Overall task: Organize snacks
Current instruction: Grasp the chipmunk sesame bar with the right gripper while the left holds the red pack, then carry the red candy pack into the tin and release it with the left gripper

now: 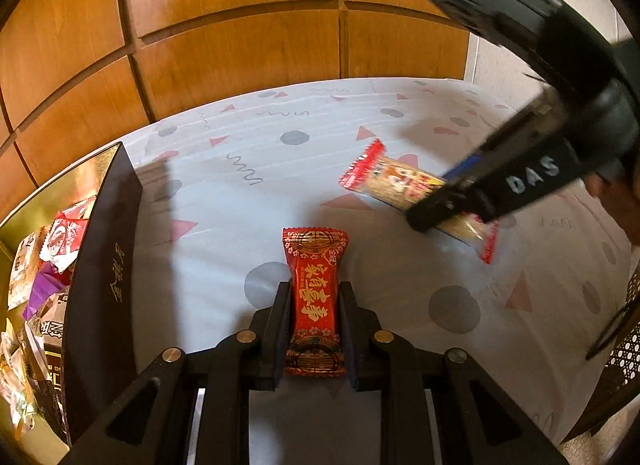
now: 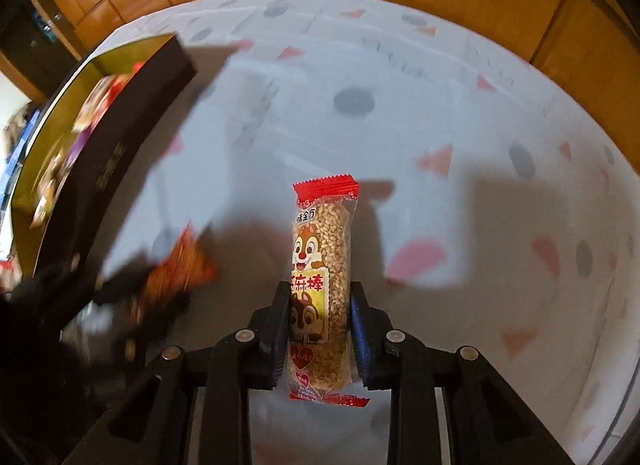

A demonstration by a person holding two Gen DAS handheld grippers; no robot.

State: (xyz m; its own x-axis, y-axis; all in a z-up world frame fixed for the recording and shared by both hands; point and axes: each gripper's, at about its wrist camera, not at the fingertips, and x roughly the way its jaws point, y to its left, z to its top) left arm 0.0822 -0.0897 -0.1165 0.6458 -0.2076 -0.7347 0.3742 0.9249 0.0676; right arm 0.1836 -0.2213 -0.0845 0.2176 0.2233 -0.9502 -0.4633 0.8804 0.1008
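My left gripper (image 1: 315,289) is shut on a red snack packet with gold characters (image 1: 315,297), held above the patterned tablecloth. My right gripper (image 2: 320,289) is shut on a sesame bar in a clear wrapper with red ends and a chipmunk picture (image 2: 322,285). In the left wrist view the right gripper (image 1: 452,209) shows at the right, holding the sesame bar (image 1: 394,181). In the right wrist view the left gripper with the red packet (image 2: 180,269) is a blur at the lower left. A dark box with a gold lining (image 1: 100,249) stands at the left and holds several wrapped snacks (image 1: 48,257).
The white tablecloth with grey dots and pink triangles (image 1: 256,193) covers the table. Wooden cabinet doors (image 1: 240,25) stand behind it. The box also shows at the left in the right wrist view (image 2: 120,137). A woven chair (image 1: 624,353) is at the right edge.
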